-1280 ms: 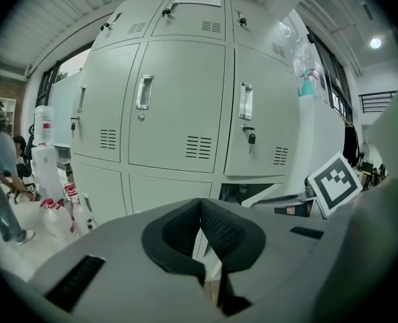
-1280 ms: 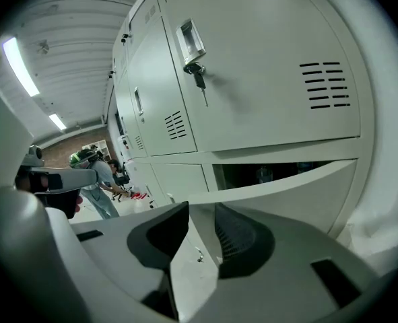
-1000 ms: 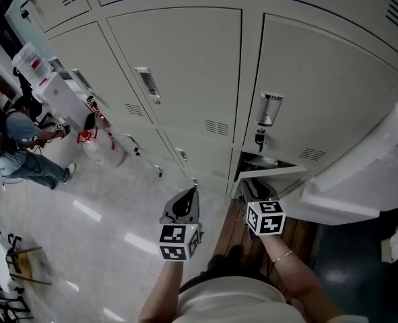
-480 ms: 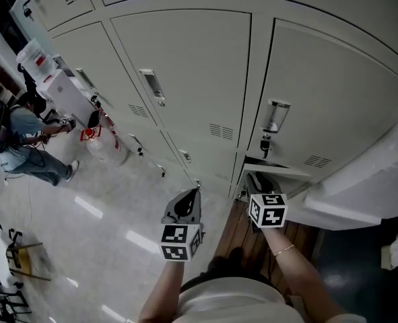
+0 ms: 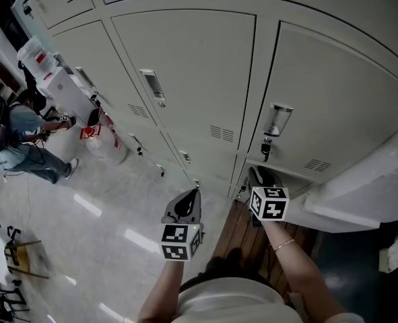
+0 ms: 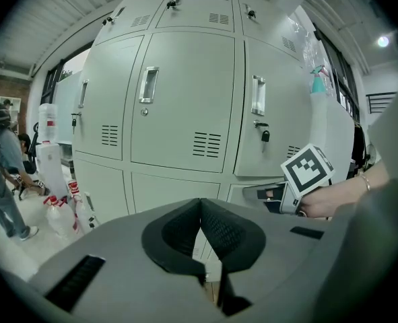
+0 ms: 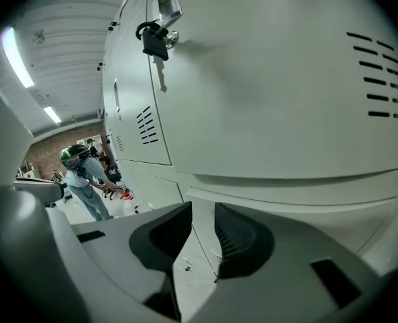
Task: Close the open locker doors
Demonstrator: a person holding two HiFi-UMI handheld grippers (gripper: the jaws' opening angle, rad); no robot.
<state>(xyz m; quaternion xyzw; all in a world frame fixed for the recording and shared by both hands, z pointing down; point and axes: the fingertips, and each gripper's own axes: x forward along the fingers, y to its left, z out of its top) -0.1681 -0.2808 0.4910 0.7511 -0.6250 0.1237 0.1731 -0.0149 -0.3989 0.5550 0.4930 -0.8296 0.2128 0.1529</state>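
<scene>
A bank of pale grey lockers (image 5: 185, 66) fills the upper and middle parts of the head view, and every door in it is seen tilted by the steep downward angle. A glossy light floor (image 5: 84, 227) is spread across the lower left of that view, and a bulky white wrapped shape (image 5: 360, 194) is set at the right edge. A person in a blue top (image 5: 20, 130) is seen bent over at the far left edge, well apart from the grippers. The lower locker door (image 7: 293, 210), in the right column under a padlocked door, lies at the centre right of the head view; it appears very slightly ajar, though a full latch cannot be judged. The right gripper (image 7: 202, 210) is held just in front of that door, its jaws are closing with a narrow gap left, and nothing is caught between its pads. The left gripper (image 6: 200, 204) is held at lower centre, near the lockers, with its jaws pressed together and empty. A dark padlock (image 7: 151, 42) hangs from the upper door's latch.
</scene>
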